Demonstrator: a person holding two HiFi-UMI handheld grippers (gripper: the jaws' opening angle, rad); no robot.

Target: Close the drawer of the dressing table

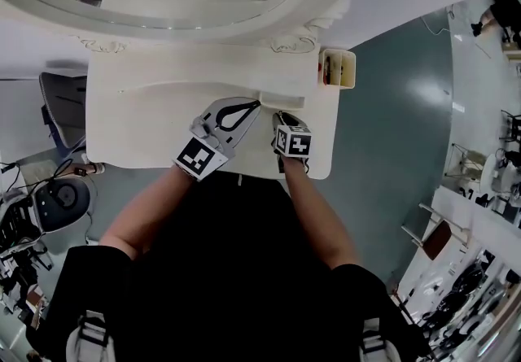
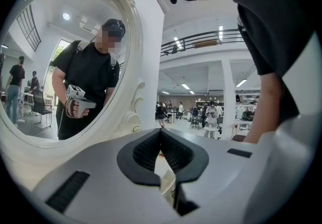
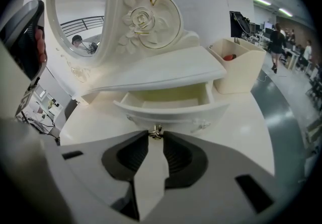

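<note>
Drawer knob between right tongs

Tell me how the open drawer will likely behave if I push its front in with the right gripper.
The drawer is small, shallow and looks empty, so it should probably slide in lightly. Its front is curved and glossy, so the right gripper may skid sideways unless it pushes centred at the knob. Pushed off-centre, it could rack and bind.

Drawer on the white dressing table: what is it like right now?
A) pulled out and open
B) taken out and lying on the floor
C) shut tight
A: the drawer sticks out from the dressing table, so you can see inside it from above.
</note>
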